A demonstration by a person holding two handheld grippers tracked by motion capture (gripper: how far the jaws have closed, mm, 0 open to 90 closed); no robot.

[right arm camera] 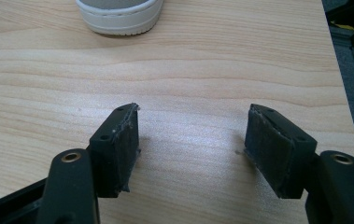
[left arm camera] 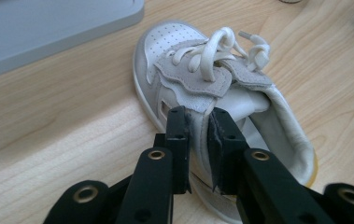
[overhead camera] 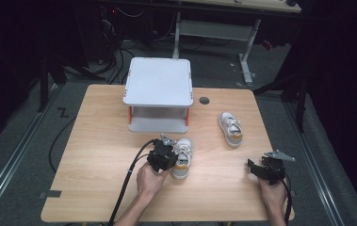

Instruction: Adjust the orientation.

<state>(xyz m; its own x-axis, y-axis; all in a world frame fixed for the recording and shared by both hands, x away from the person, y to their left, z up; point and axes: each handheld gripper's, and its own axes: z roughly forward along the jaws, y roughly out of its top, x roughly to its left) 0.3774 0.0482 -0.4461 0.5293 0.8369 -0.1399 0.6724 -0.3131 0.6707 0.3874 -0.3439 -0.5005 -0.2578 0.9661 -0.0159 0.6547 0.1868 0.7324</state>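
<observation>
A small white shoe (overhead camera: 182,158) with white laces and a yellow sole lies near the middle of the wooden table (overhead camera: 101,141), toe towards the stand. My left gripper (overhead camera: 163,155) is shut on this shoe's side wall; in the left gripper view the shoe (left arm camera: 202,74) has its collar pinched between the jaws of the left gripper (left arm camera: 199,135). A second white shoe (overhead camera: 230,128) lies farther right. Near the table's front right corner my right gripper (overhead camera: 257,168) is open over bare wood, and its own view shows the right gripper (right arm camera: 193,135) with the heel of the second shoe (right arm camera: 118,14) ahead.
A grey two-level stand (overhead camera: 158,84) with orange posts sits at the table's back centre, its lower shelf (overhead camera: 158,125) facing me. A dark round hole (overhead camera: 204,100) is right of it. Cables trail from both grippers off the front edge.
</observation>
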